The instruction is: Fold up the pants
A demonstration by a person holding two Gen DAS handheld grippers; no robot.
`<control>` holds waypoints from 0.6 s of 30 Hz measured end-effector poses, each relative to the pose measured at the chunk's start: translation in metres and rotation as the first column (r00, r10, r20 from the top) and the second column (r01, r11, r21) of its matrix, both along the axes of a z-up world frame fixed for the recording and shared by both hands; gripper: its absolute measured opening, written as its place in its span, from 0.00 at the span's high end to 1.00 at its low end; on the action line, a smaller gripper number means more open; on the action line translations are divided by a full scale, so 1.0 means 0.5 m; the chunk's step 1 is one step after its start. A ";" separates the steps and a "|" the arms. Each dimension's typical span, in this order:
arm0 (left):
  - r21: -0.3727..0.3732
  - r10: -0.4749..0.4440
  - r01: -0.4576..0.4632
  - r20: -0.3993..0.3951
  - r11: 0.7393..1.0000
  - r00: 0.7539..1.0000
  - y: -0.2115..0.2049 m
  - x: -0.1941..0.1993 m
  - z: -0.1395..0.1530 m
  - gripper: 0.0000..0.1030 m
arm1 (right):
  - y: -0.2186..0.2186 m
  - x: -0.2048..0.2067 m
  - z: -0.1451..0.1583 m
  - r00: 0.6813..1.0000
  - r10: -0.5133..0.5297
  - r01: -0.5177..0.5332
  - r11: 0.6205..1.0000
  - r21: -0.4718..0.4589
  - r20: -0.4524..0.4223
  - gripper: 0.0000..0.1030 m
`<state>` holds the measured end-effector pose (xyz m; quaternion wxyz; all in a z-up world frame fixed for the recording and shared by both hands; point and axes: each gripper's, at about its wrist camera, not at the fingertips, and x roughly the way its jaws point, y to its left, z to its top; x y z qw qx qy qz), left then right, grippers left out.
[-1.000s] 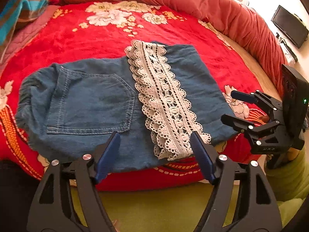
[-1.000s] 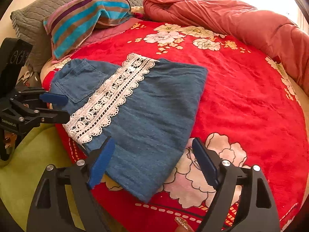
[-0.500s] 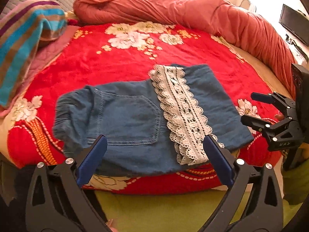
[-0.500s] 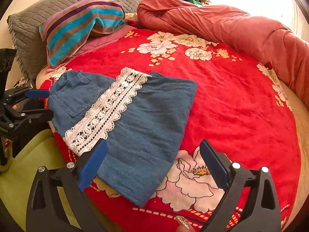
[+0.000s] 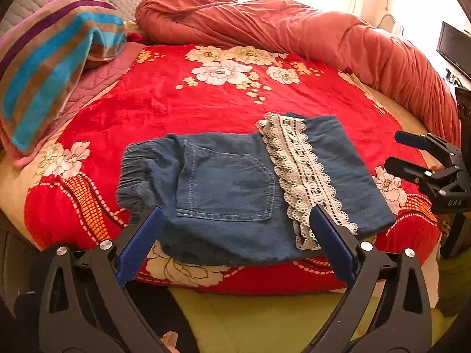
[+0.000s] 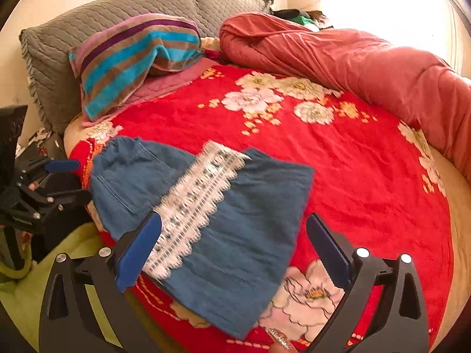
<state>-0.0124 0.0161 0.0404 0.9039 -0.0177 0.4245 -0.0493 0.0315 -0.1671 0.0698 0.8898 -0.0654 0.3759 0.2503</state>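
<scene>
Both fingers stand spread and empty, left gripper [image 5: 235,226] and right gripper [image 6: 234,235] above the bed's [image 5: 176,106] near edge; folded pants [image 5: 235,185] lie ahead and below, long axis crosswise, waistband nearer my left; since a second ago, both grippers rose and opened wider.

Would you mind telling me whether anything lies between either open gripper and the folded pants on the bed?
Nothing visible does. The pants lie on the red blanket just beyond the left gripper and the right gripper, both open and empty. The striped pillow sits well behind.
</scene>
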 end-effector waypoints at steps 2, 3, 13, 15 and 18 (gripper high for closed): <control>0.000 0.016 -0.016 0.003 1.000 1.000 0.011 -0.003 -0.001 0.09 | 0.018 0.003 0.010 1.000 0.018 -0.018 1.000 0.001 0.012 0.05; 0.002 0.022 -0.022 0.004 1.000 1.000 0.015 -0.004 0.000 0.09 | 0.027 0.005 0.013 1.000 0.027 -0.027 1.000 0.000 0.016 0.05; -0.022 0.082 -0.083 -0.011 0.996 0.997 0.070 -0.012 -0.012 0.09 | 0.123 0.033 0.046 0.992 0.121 -0.121 0.993 -0.019 0.044 0.05; -0.030 0.092 -0.092 -0.018 0.995 0.996 0.081 -0.011 -0.016 0.09 | 0.140 0.039 0.049 0.989 0.141 -0.140 0.990 -0.024 0.045 0.05; -0.046 0.107 -0.108 -0.032 0.993 0.994 0.096 -0.009 -0.025 0.09 | 0.169 0.052 0.052 0.984 0.176 -0.175 0.984 -0.022 0.036 0.05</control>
